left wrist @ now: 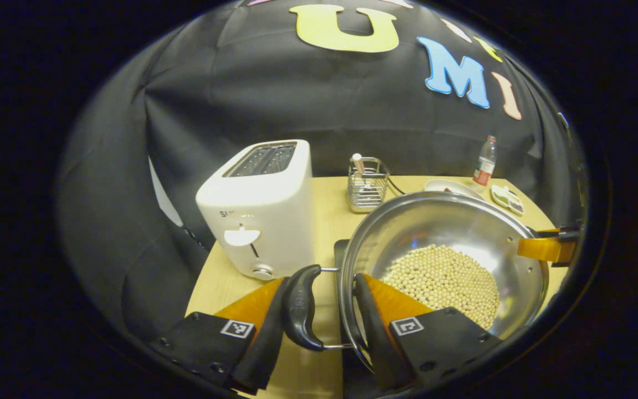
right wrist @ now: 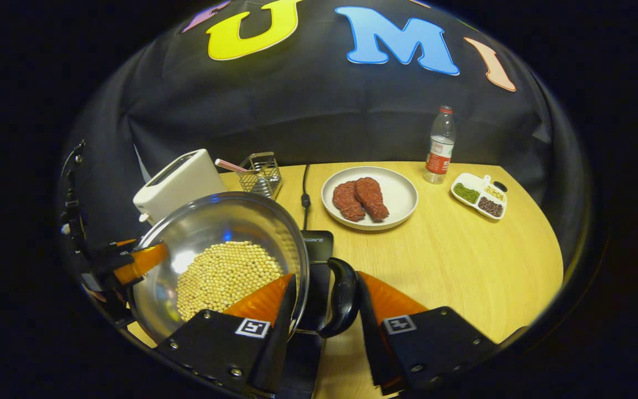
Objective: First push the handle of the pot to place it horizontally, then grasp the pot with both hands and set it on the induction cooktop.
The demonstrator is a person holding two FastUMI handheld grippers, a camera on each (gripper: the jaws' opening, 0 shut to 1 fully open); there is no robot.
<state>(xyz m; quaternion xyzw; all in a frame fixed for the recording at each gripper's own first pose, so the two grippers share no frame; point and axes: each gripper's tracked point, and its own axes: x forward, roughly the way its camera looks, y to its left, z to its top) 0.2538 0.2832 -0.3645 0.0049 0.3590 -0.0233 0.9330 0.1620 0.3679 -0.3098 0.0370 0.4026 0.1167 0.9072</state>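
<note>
Left gripper view: left tool clamps one pot handle, right tool the other; placing on cooktop remains.

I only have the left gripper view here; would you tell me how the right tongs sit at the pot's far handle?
Observer: The right tongs straddle the far handle, with one finger inside the rim of the pot and the other outside the handle.
Operator: Thank you. Is the cooktop under that side?
Observer: Yes, the black induction cooktop shows beneath the pot's rim and reaches toward that handle.
Operator: And what is on the plate behind the pot?
Observer: Two pieces of red meat lie on the white plate.
</note>
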